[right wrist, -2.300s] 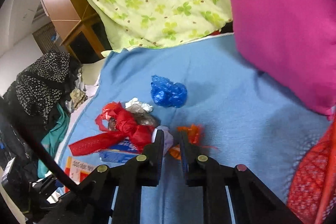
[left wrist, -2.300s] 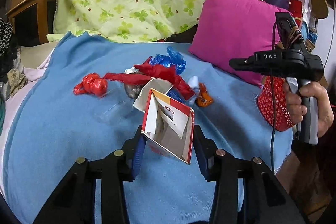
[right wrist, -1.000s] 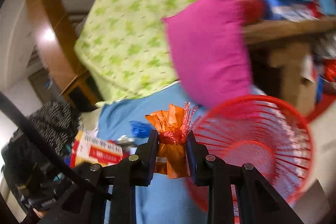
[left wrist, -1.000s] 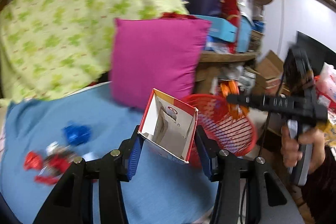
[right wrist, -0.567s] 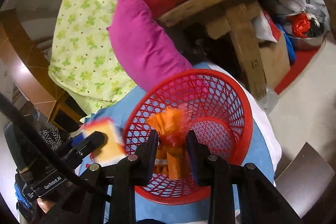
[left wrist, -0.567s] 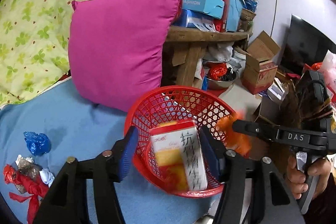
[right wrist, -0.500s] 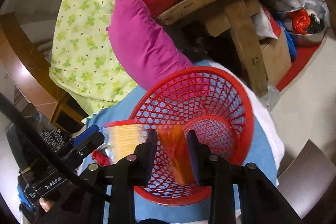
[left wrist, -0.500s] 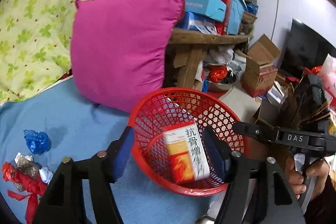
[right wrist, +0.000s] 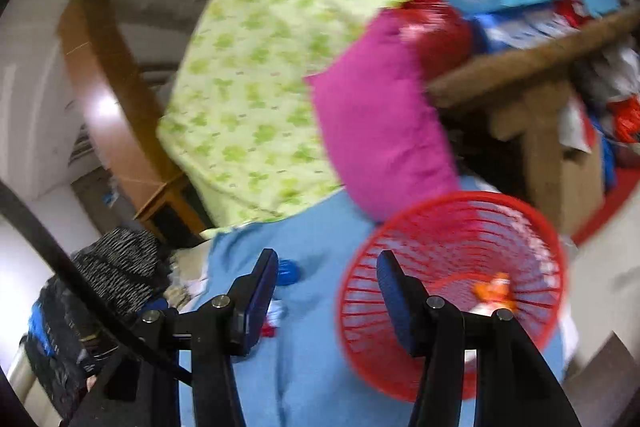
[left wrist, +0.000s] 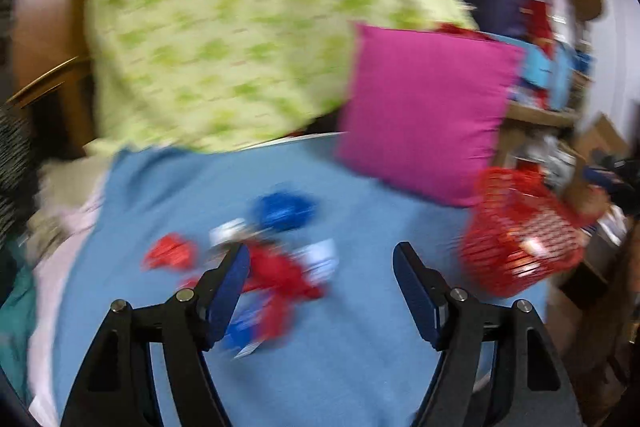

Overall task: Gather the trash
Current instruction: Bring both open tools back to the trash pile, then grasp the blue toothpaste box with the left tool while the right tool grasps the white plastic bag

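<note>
Both views are motion-blurred. My left gripper is open and empty above the blue blanket. Under and ahead of it lies a pile of trash: red plastic, a smaller red scrap, a blue crumpled bag and white and blue wrappers. The red mesh basket stands at the right edge of the bed. My right gripper is open and empty beside the basket, which holds the orange wrapper. The blue bag shows between its fingers.
A magenta pillow leans behind the basket, with a green patterned quilt to its left. A wooden shelf piled with boxes stands at the right. Dark clothing lies at the bed's left side.
Both grippers have opened; the box and the orange wrapper dropped into the basket. My left gripper has swung back left over the trash pile; the right has pulled back from the basket.
</note>
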